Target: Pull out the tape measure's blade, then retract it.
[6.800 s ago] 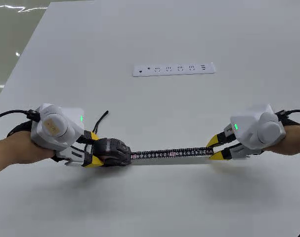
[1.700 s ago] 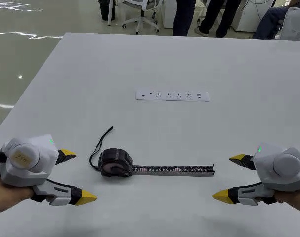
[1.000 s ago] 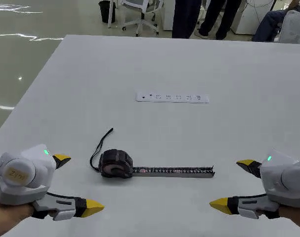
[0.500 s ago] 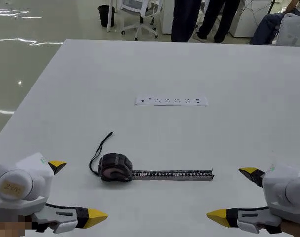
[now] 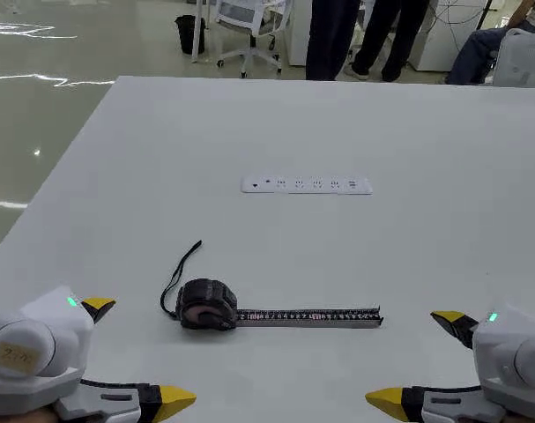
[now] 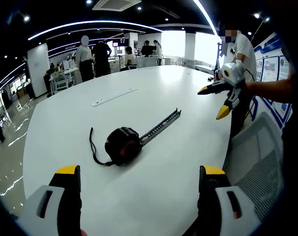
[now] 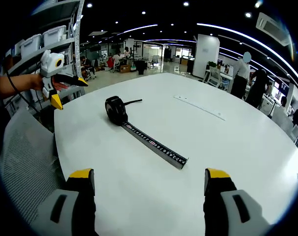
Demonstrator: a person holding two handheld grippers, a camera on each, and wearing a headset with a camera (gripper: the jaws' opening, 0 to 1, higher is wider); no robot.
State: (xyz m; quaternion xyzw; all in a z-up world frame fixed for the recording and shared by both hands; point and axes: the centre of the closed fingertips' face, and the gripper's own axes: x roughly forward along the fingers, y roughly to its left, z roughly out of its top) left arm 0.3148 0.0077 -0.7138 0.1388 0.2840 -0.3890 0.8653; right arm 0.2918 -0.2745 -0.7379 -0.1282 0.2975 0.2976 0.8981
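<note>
The black tape measure lies on the white table, untouched, with its blade pulled out to the right and flat on the surface. Its wrist strap trails off behind the case. My left gripper is open at the near left, well apart from the case. My right gripper is open at the near right, a short way past the blade's tip. The left gripper view has the case and blade ahead of the open left gripper. The right gripper faces the blade and case.
A white power strip lies flat beyond the tape measure, mid-table. People and office chairs stand past the table's far edge. A mesh chair back is close by on the near side.
Both grippers have let go of the tape measure and drawn back toward the near edge, open. The blade stays pulled out. The head camera has tilted up.
</note>
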